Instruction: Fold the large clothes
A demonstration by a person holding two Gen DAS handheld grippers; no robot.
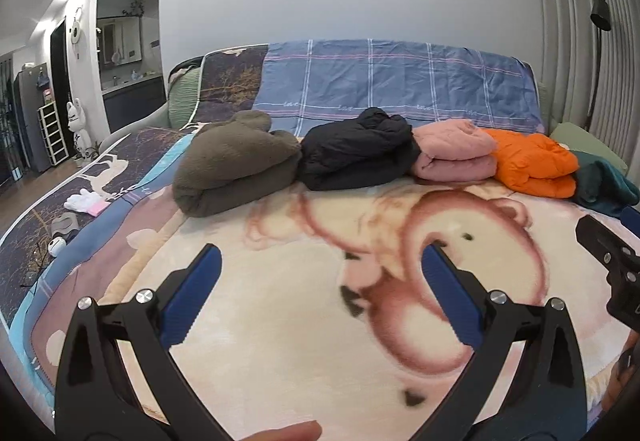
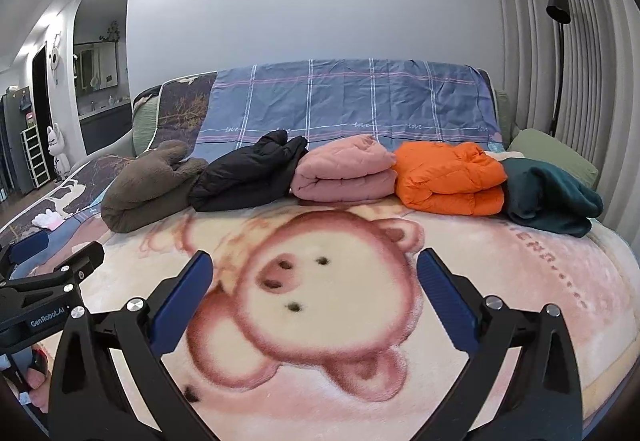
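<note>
Several folded garments lie in a row at the back of the bed: a brown fleece (image 1: 236, 165) (image 2: 152, 185), a black jacket (image 1: 356, 153) (image 2: 248, 173), a pink quilted one (image 1: 454, 155) (image 2: 344, 171), an orange puffer (image 1: 534, 165) (image 2: 450, 177) and a dark teal one (image 1: 604, 185) (image 2: 552, 197). My left gripper (image 1: 320, 261) is open and empty above the cream pig-print blanket (image 1: 280, 321). My right gripper (image 2: 314, 263) is open and empty above the same blanket (image 2: 500, 241). Each gripper shows at the edge of the other's view.
A blue plaid sheet (image 2: 352, 101) drapes the headboard. A green pillow (image 2: 556, 153) lies at the back right, by a floor lamp (image 2: 558, 5) and grey curtains. White gloves (image 1: 84, 199) and small items lie on the bed's left edge. The floor and a doorway are at left.
</note>
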